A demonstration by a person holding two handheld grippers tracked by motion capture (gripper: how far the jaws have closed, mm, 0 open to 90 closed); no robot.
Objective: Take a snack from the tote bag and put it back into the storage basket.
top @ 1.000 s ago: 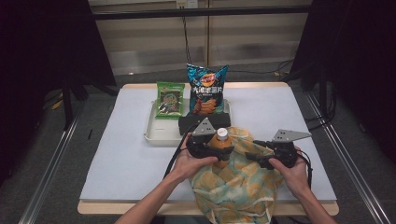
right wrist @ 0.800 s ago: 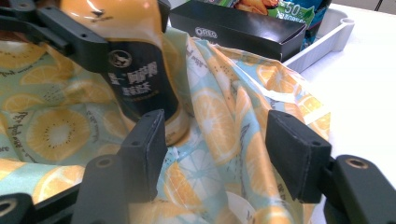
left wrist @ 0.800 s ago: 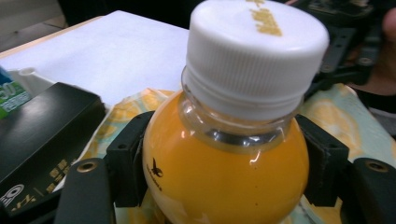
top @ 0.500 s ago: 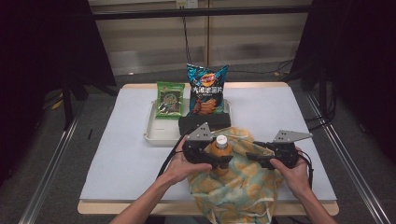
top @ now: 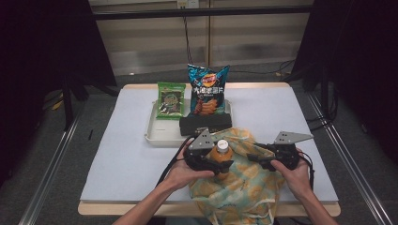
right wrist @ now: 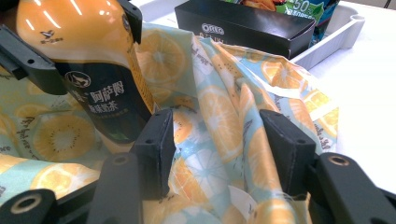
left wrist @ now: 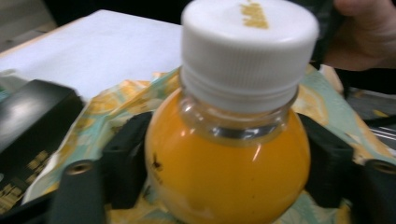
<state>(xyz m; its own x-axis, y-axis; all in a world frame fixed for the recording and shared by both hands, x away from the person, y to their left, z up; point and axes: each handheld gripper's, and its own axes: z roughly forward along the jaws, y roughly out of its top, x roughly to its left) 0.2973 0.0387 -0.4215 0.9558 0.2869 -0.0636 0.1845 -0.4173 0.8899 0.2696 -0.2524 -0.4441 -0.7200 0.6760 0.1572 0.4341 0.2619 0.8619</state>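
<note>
— Checking the left gripper (top: 217, 165): gripping anything?
— Clasping the orange bottle (top: 222, 155) just below its white cap, pads pressing on both sides, though just now easing a little wider. Holding it upright over the mouth of the fruit-print bag (top: 244, 194), at the table's near edge.
— And looking at the right gripper (top: 257, 159)?
— Pinching a fold of the bag's cloth just beside the bottle, having just been closing on it.
— Lying where?
— Just in front of the black box (top: 205, 124).
</note>
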